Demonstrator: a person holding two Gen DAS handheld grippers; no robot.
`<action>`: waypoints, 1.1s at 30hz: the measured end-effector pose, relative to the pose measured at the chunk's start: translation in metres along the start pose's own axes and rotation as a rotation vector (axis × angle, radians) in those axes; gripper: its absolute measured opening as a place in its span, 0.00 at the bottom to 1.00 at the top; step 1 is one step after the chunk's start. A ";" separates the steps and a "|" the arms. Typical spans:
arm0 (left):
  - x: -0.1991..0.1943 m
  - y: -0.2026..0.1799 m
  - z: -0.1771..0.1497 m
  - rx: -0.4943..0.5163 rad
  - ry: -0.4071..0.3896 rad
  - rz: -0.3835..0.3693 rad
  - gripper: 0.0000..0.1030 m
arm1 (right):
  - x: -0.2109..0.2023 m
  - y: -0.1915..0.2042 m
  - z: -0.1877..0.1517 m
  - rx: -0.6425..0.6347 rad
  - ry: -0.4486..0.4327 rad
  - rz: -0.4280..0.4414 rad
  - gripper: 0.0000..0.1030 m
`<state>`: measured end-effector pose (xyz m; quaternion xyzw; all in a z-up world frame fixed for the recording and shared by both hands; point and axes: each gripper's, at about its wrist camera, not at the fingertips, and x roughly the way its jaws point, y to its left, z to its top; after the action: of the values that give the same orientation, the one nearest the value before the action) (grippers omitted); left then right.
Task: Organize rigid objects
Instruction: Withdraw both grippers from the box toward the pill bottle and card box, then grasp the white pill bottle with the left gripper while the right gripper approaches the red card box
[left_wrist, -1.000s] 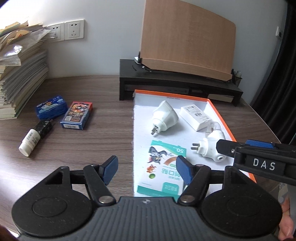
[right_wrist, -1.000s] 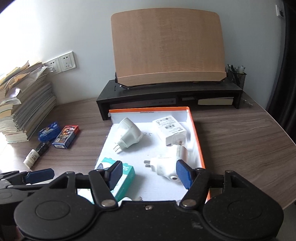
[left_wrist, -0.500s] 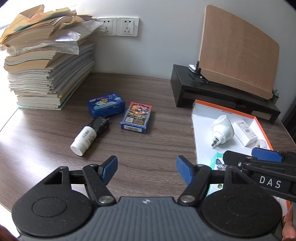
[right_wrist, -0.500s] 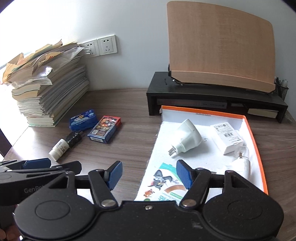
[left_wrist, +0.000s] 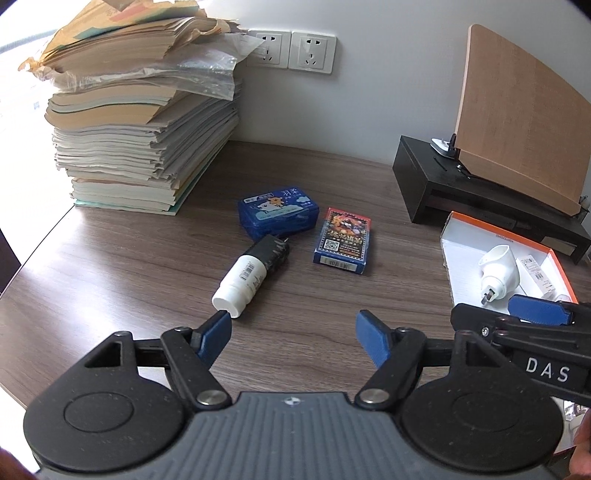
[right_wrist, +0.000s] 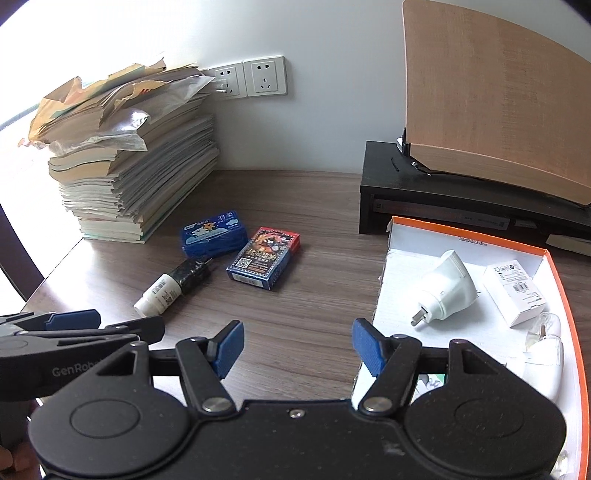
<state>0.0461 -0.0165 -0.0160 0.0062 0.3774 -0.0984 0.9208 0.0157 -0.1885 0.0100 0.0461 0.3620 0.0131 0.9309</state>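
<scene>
Both views swing left compared with a second ago: the orange-rimmed box (right_wrist: 554, 266) that filled the middle now sits at the right, and the loose items come to the centre. The left gripper (left_wrist: 293, 334) has just been opening its jaws, now fairly wide with nothing between them, its left pad just beside the white end of the bottle (left_wrist: 251, 275). The right gripper (right_wrist: 297, 347) also stands parted and empty over bare desk (right_wrist: 314, 295). On the wood lie the bottle on its side, the blue case (left_wrist: 279, 214) touching its dark end, and the card box (left_wrist: 343, 240) just beside them. Inside the box: 2 white plug adapters (right_wrist: 448, 291) (right_wrist: 543, 354), 1 white labelled carton (right_wrist: 515, 293), and a green packet, mostly hidden behind the right gripper.
</scene>
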 end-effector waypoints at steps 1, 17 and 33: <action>0.001 0.002 0.001 -0.001 0.000 0.002 0.74 | 0.002 0.002 0.000 -0.001 0.001 0.001 0.76; 0.042 0.033 0.008 0.082 0.022 0.000 0.75 | 0.024 0.020 0.002 0.010 0.030 -0.029 0.76; 0.097 0.048 0.026 0.174 0.049 -0.072 0.35 | 0.058 0.022 0.010 0.045 0.071 -0.072 0.76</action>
<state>0.1411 0.0111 -0.0681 0.0751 0.3900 -0.1636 0.9030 0.0652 -0.1637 -0.0198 0.0535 0.3964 -0.0270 0.9161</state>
